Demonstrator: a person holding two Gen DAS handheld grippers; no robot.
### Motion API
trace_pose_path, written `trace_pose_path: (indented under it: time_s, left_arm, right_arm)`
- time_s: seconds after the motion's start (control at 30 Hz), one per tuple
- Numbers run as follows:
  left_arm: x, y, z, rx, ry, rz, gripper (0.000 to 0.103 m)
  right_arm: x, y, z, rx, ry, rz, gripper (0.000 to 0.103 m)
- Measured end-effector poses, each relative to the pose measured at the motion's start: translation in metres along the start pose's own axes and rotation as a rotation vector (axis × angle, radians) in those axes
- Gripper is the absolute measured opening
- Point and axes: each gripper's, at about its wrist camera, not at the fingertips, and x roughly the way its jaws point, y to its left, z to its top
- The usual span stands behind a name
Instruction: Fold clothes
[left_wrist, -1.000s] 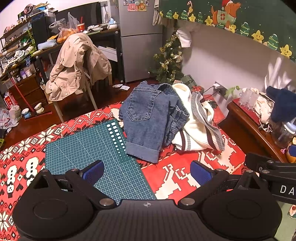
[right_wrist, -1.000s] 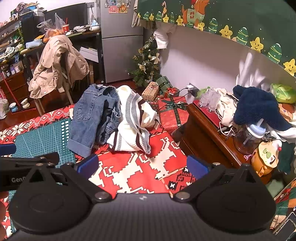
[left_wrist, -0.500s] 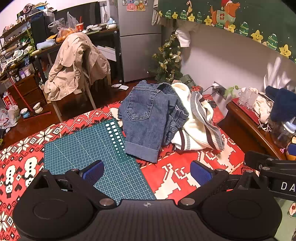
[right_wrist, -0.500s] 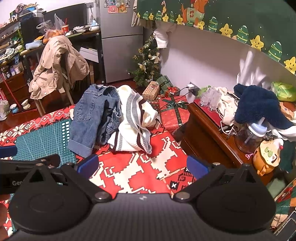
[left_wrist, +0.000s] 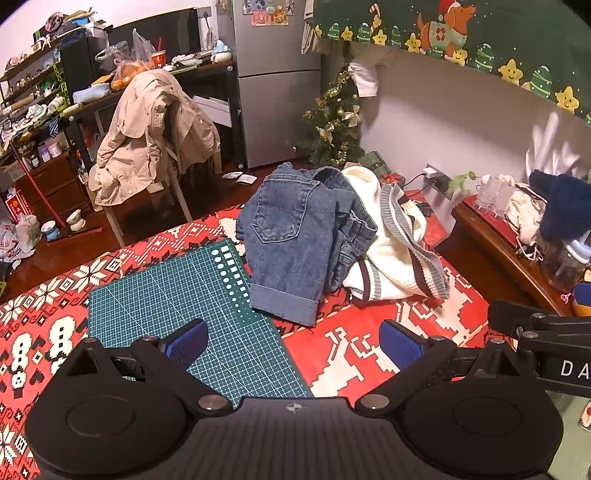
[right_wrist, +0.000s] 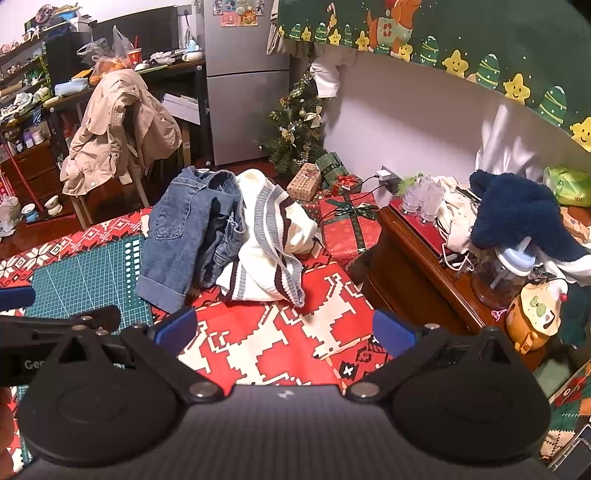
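The left gripper (left_wrist: 291, 341) is hanging wide open with nothing in it, over the green mat (left_wrist: 177, 299). The right gripper (right_wrist: 282, 330) is wide open too — it is holding nothing above the red cloth (right_wrist: 280, 343). The blue jeans (left_wrist: 295, 243) are lying in a heap, partly on the mat's far corner — touching the white striped sweater (left_wrist: 391, 254) beside them.

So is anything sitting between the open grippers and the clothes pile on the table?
Nothing visible. Between the left gripper and the jeans lie only the flat green cutting mat and red tablecloth. From the right gripper, only bare tablecloth leads to the white striped sweater. Both grippers are open.
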Motion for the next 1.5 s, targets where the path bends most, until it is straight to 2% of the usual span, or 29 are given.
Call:
trace_pose_path:
  time_s: [0.13,0.27,0.37,0.47,0.57,0.7,0.8,0.93,1.07,1.13,1.27,1.33,1.5]
  left_arm:
    - [0.004,0.002,0.0,-0.01,0.007,-0.02,0.1]
    - [0.007,-0.001,-0.003,0.014,-0.014,0.0,0.1]
    - [0.011,-0.002,-0.005,0.033,-0.024,-0.022,0.1]
    - [0.017,-0.002,-0.009,0.007,-0.037,-0.044,0.098]
    - [0.026,-0.002,-0.013,-0.018,-0.008,-0.058,0.098]
    - [0.039,-0.004,-0.018,-0.016,0.014,-0.024,0.098]
    - [0.049,0.001,-0.023,-0.054,0.008,-0.031,0.098]
    - [0.061,0.02,-0.029,-0.161,-0.053,-0.121,0.099]
    - [0.079,0.03,-0.026,-0.232,-0.011,-0.133,0.098]
    - [0.087,0.03,-0.024,-0.217,-0.015,-0.109,0.098]
    - [0.1,0.019,-0.022,-0.103,-0.051,-0.049,0.095]
    - [0.112,0.013,-0.019,-0.05,-0.049,-0.047,0.089]
    - [0.144,-0.001,-0.012,0.033,-0.045,-0.051,0.081]
  right_arm:
    - [0.003,0.0,-0.001,-0.001,-0.001,-0.012,0.102]
    - [0.008,0.0,-0.003,0.007,0.011,-0.011,0.102]
    - [0.013,-0.001,-0.005,0.018,0.014,-0.015,0.102]
    - [0.017,-0.004,-0.007,0.038,0.01,-0.026,0.102]
    - [0.024,-0.006,-0.009,0.051,0.02,-0.032,0.102]
    - [0.037,-0.008,-0.016,0.055,0.038,-0.045,0.102]
    - [0.046,-0.011,-0.021,0.068,0.047,-0.043,0.102]
    - [0.056,-0.018,-0.027,0.085,0.03,-0.037,0.102]
    - [0.064,-0.025,-0.033,0.096,0.006,-0.026,0.102]
    - [0.071,-0.028,-0.035,0.102,0.007,-0.025,0.102]
    - [0.088,-0.03,-0.038,0.089,-0.001,-0.052,0.102]
    - [0.097,-0.03,-0.038,0.081,0.001,-0.06,0.102]
    - [0.118,-0.036,-0.041,0.108,-0.002,-0.001,0.102]
